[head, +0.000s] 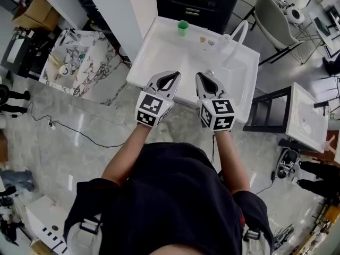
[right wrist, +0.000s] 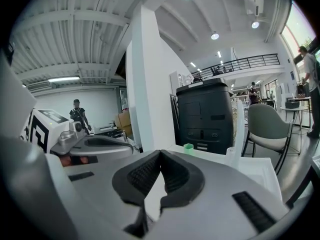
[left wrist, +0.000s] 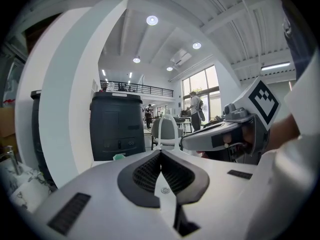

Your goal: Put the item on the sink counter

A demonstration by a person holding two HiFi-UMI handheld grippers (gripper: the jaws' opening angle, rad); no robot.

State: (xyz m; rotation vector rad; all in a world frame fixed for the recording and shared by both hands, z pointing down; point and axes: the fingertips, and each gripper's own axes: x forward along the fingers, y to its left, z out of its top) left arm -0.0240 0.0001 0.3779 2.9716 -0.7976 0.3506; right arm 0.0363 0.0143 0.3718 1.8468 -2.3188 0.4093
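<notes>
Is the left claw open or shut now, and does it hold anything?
Shut and empty: in the left gripper view, the left claw has its tips pressed together, with nothing between them.

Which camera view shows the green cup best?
The head view: the cup stands whole and unblocked on the sink's back rim. The right gripper view shows the cup small beyond the jaws; the left gripper view shows only its top above the jaws.
</notes>
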